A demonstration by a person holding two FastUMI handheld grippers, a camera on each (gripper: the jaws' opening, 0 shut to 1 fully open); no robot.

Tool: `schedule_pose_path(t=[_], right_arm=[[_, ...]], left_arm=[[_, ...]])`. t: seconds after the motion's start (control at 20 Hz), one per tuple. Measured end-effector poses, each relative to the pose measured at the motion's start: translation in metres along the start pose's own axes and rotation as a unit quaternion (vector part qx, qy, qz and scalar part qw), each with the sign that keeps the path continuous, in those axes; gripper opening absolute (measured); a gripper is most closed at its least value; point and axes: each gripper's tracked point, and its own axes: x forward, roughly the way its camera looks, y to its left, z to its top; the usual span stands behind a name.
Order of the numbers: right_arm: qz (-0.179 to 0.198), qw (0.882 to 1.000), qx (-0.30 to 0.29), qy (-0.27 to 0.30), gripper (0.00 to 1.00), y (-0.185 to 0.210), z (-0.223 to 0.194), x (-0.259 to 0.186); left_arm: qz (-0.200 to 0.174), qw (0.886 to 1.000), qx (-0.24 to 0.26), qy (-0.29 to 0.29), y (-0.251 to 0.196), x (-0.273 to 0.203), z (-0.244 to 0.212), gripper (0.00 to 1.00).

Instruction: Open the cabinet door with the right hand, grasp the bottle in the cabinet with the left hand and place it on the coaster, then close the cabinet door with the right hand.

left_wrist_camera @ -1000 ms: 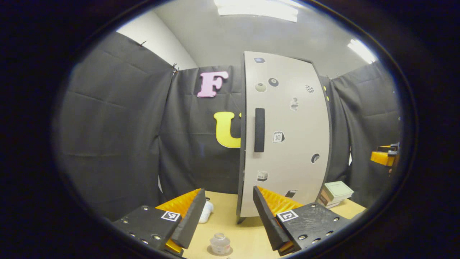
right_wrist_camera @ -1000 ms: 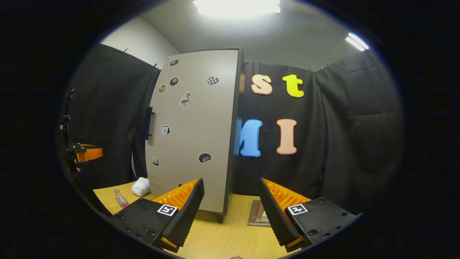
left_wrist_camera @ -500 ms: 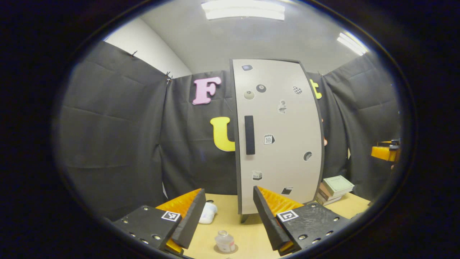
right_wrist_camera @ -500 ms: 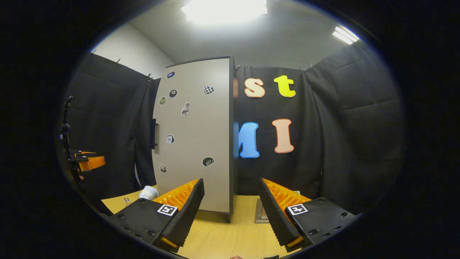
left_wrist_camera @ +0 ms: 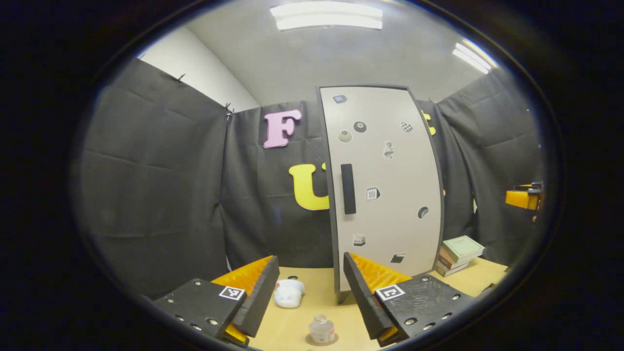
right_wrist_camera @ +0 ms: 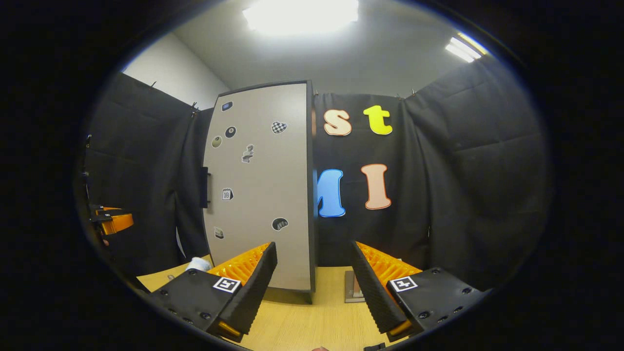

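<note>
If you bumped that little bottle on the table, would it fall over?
Probably not easily: the bottle looks short and squat, standing upright on a round coaster. It seems clear and nearly empty, so it is likely light and might slide.

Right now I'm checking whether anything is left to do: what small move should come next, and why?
Probably nothing beyond drawing both hands back. The cabinet door looks shut, the bottle stands upright on the coaster, and the left gripper and right gripper are open and empty, well apart from the handle.
</note>
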Motion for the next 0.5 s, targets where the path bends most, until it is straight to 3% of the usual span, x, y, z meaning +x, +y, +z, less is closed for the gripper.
schedule_pose_path(t=[0.5], right_arm=[[0.002, 1.0, -0.015, -0.007, 0.95, 0.0021, 0.008, -0.0013]], left_arm=[[0.003, 1.0, -0.006, -0.001, 0.009, 0.0013, -0.0006, 0.82]])
